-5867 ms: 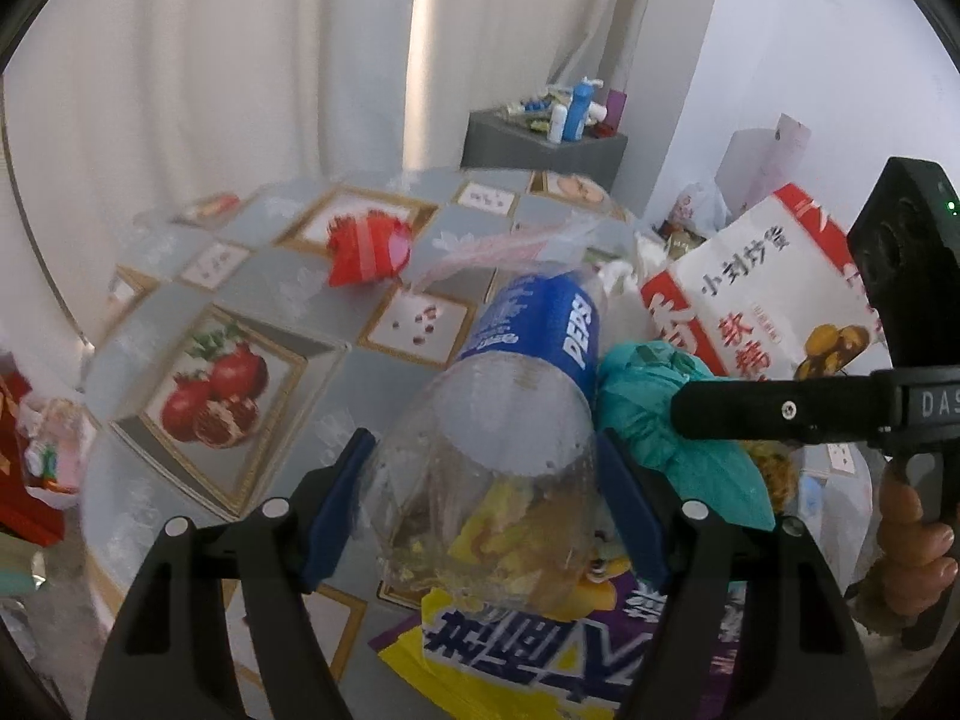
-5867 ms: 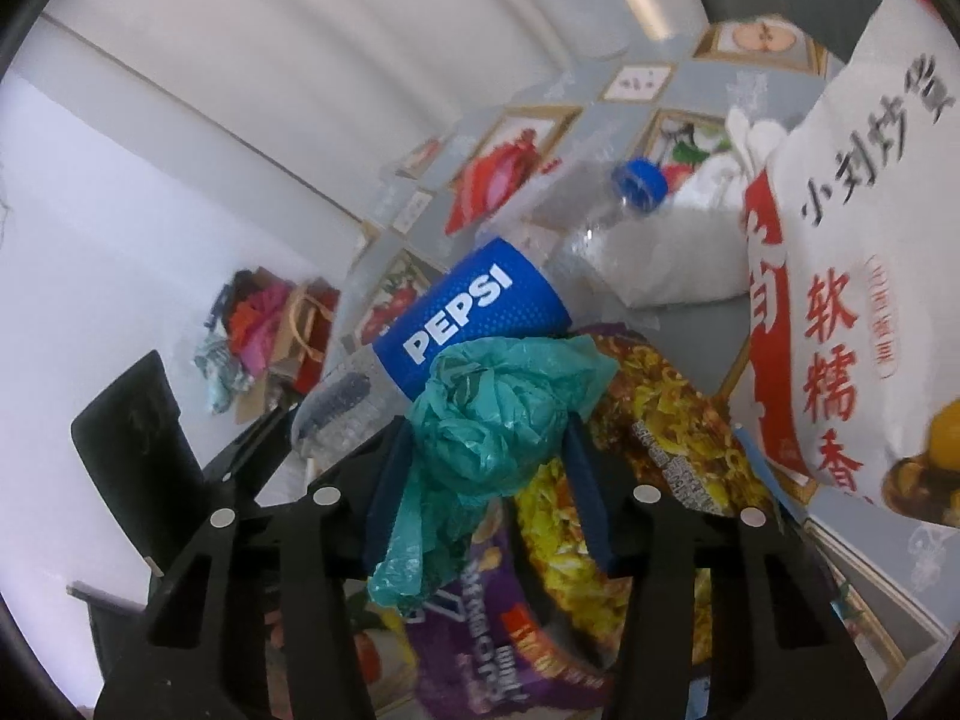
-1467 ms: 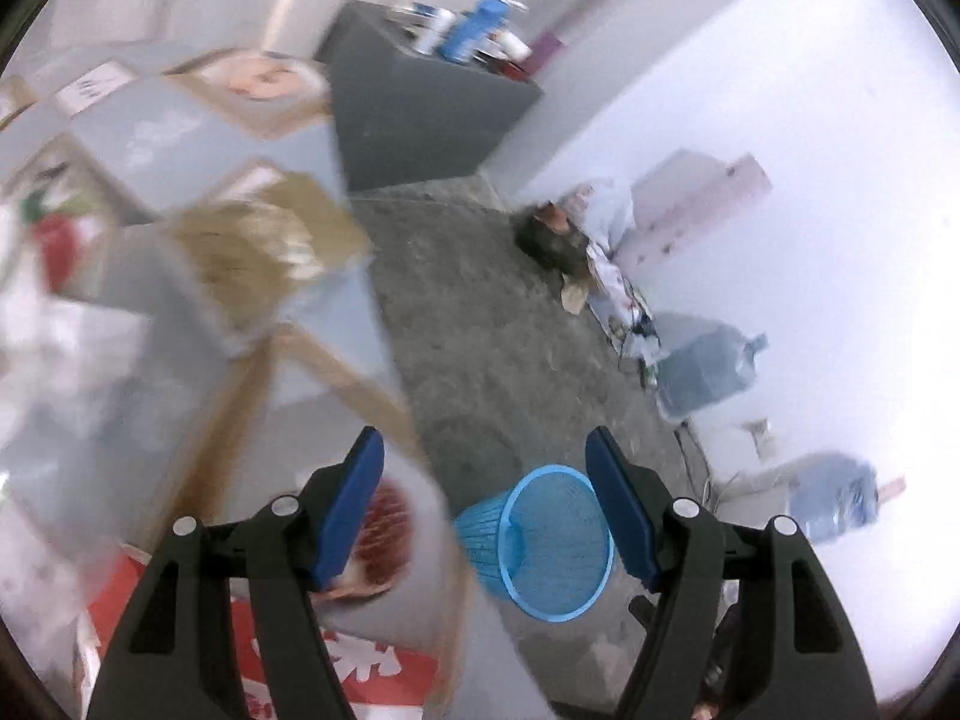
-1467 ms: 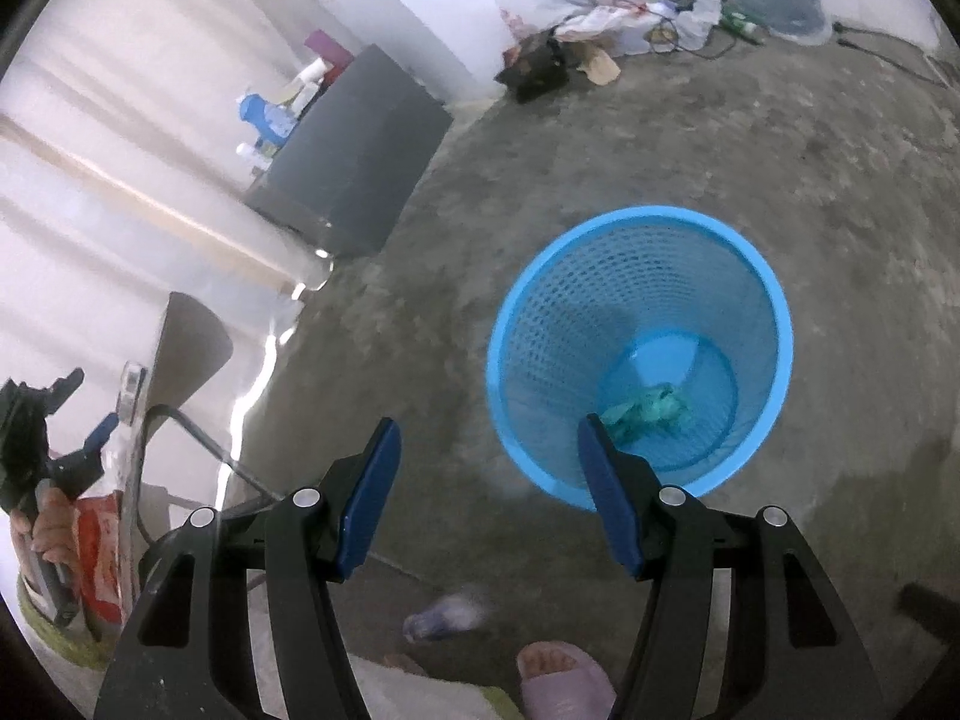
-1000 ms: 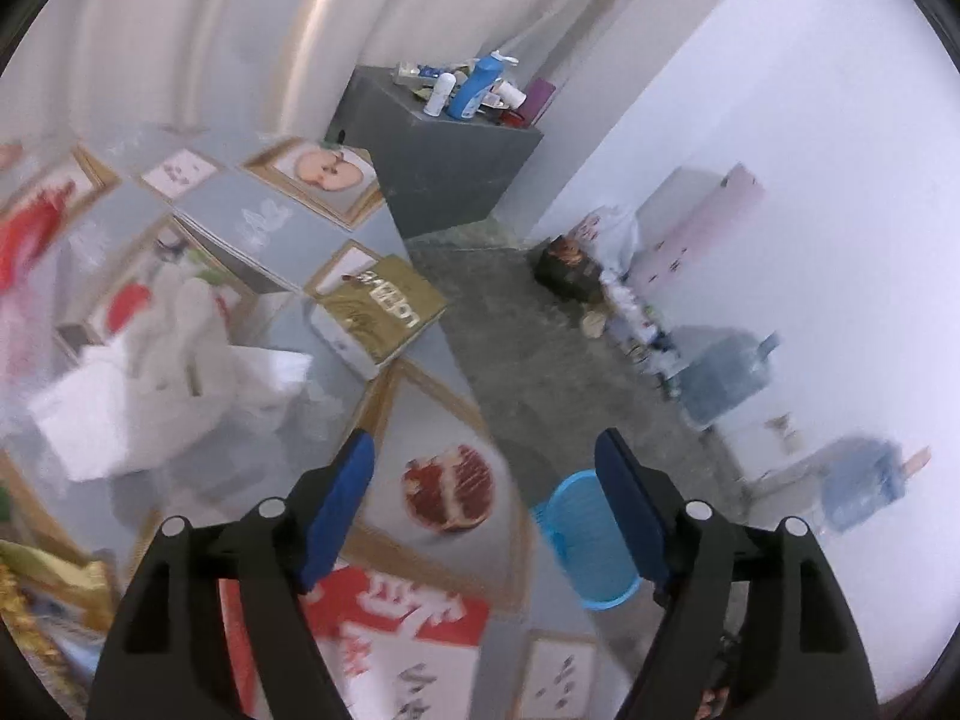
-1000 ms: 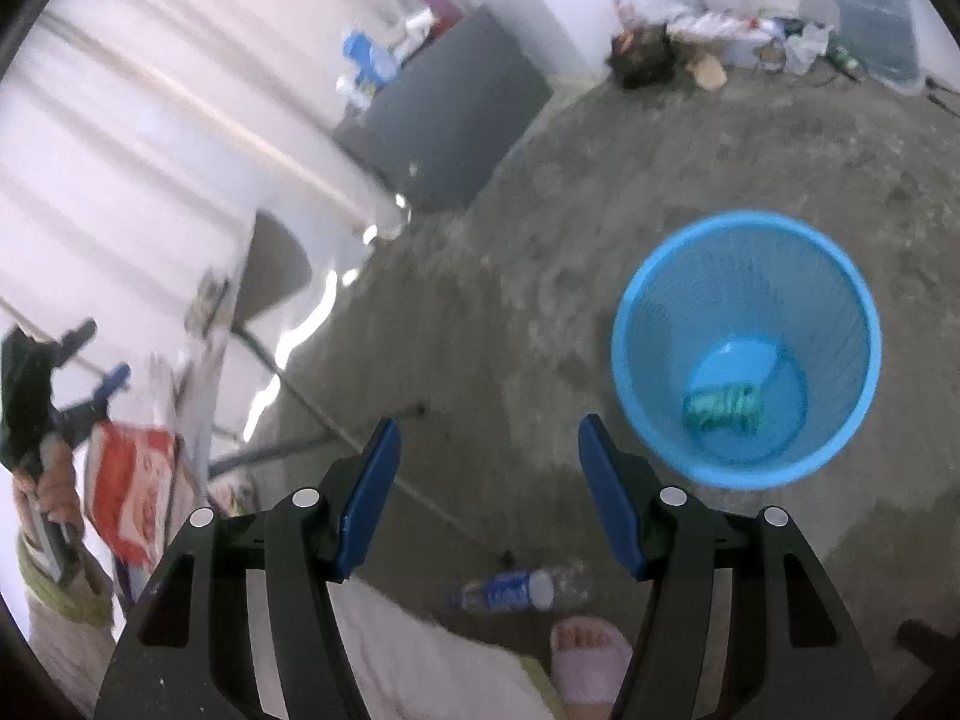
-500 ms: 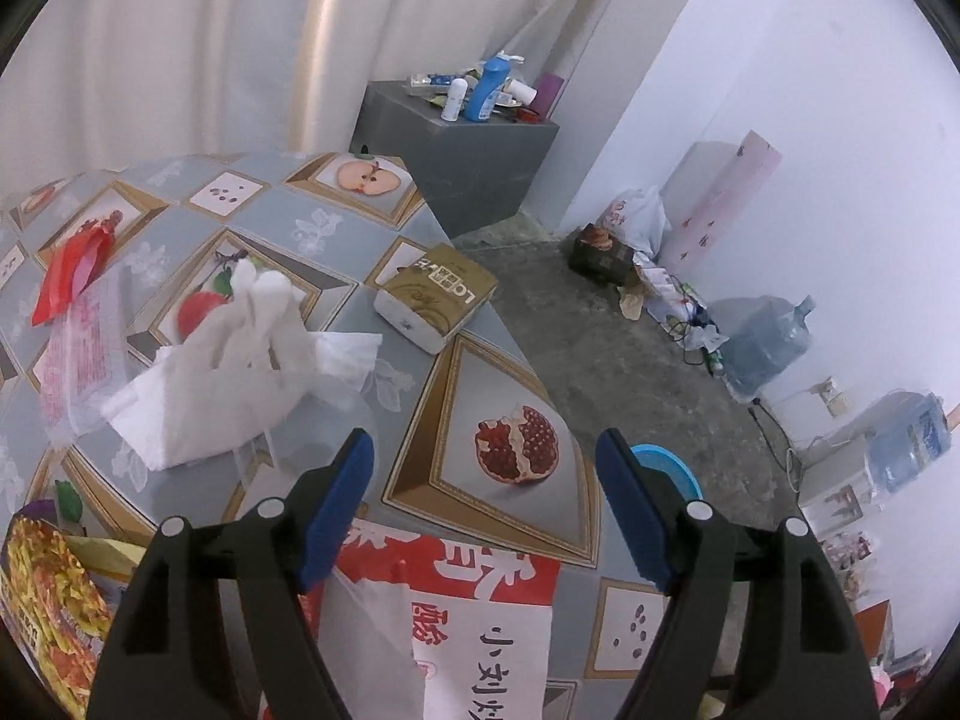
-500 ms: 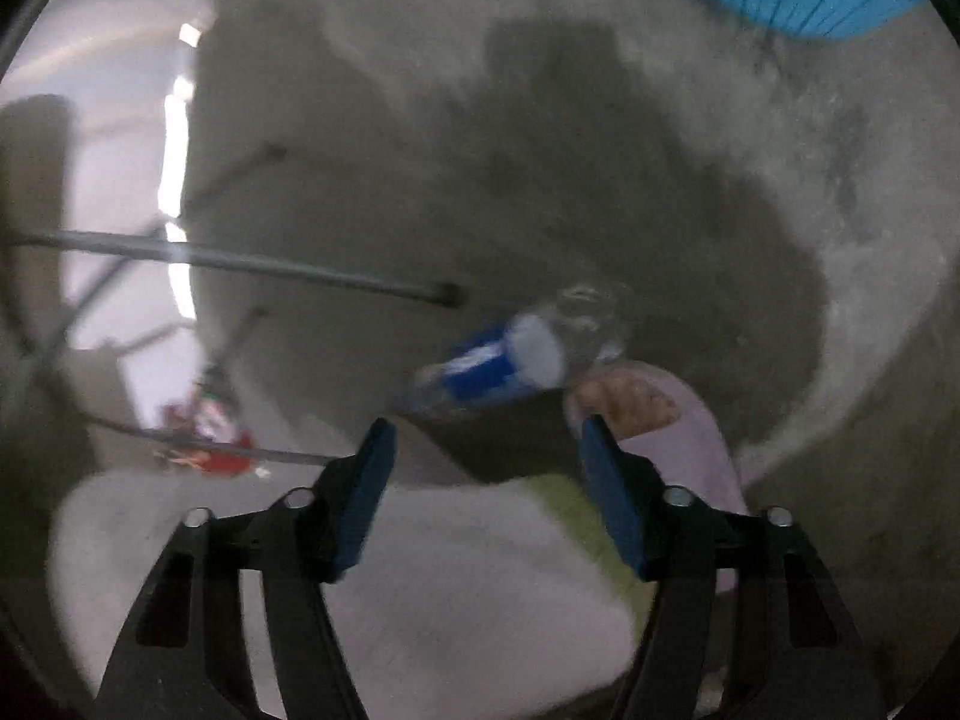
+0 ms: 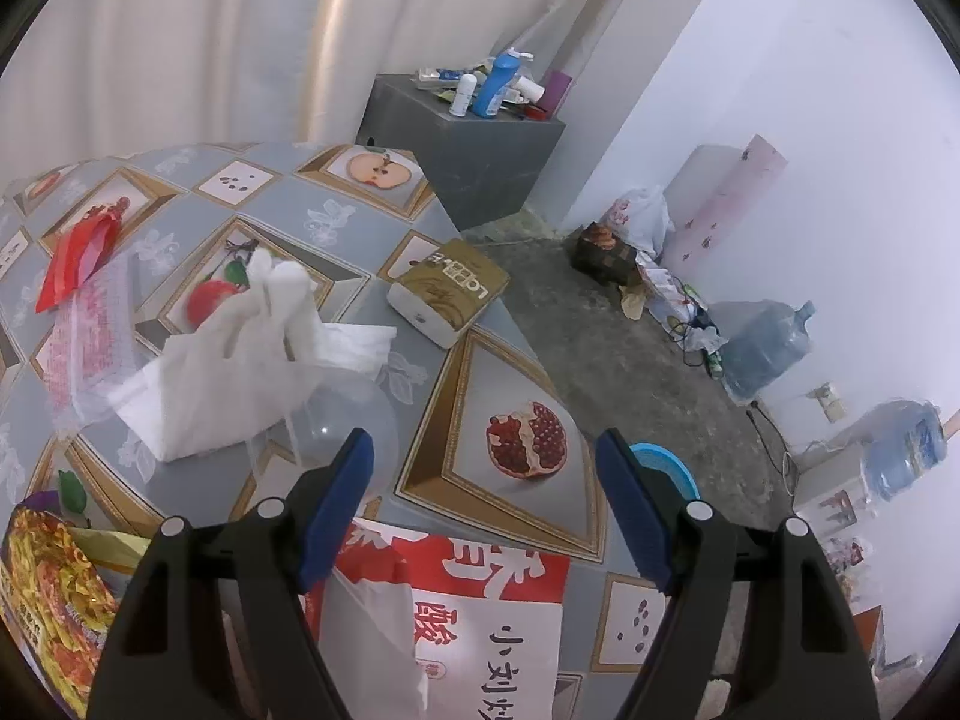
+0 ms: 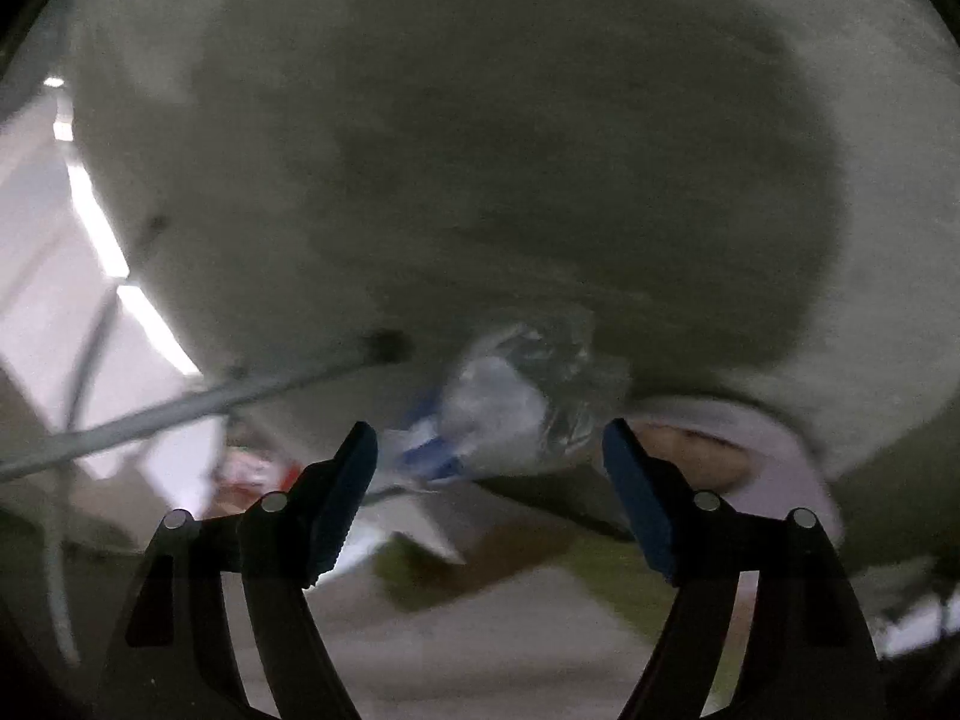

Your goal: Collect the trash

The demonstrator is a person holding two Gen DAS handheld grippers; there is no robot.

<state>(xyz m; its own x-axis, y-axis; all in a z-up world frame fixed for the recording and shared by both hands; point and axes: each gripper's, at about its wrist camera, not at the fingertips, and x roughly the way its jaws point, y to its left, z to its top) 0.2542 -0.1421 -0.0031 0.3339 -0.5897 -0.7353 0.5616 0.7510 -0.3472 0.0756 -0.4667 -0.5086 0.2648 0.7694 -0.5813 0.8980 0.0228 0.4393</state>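
Note:
My left gripper point(image 9: 485, 474) hangs open over the table point(image 9: 336, 204), nothing between its blue pads. Under it lie a red and white snack bag point(image 9: 480, 606), a crumpled white tissue point(image 9: 240, 360), a clear plastic lid point(image 9: 354, 420), a brown box point(image 9: 447, 291), a red wrapper point(image 9: 75, 255) and a yellow noodle packet point(image 9: 48, 588). The blue basket's rim point(image 9: 663, 465) peeks past the table edge. My right gripper point(image 10: 489, 459), its jaws opening, is low over the floor. A crushed clear bottle with a blue label point(image 10: 504, 408) lies just ahead between the fingers, untouched.
Beside the bottle is a foot in a pale slipper point(image 10: 708, 450). A metal table leg point(image 10: 180, 408) crosses the floor at left. A grey cabinet point(image 9: 474, 144) with toiletries stands behind the table. Water jugs point(image 9: 762, 348) and clutter line the wall.
My right gripper has dropped from above the basket down to the floor, with the fallen bottle now close between its wider fingers. The left view has settled over the table.

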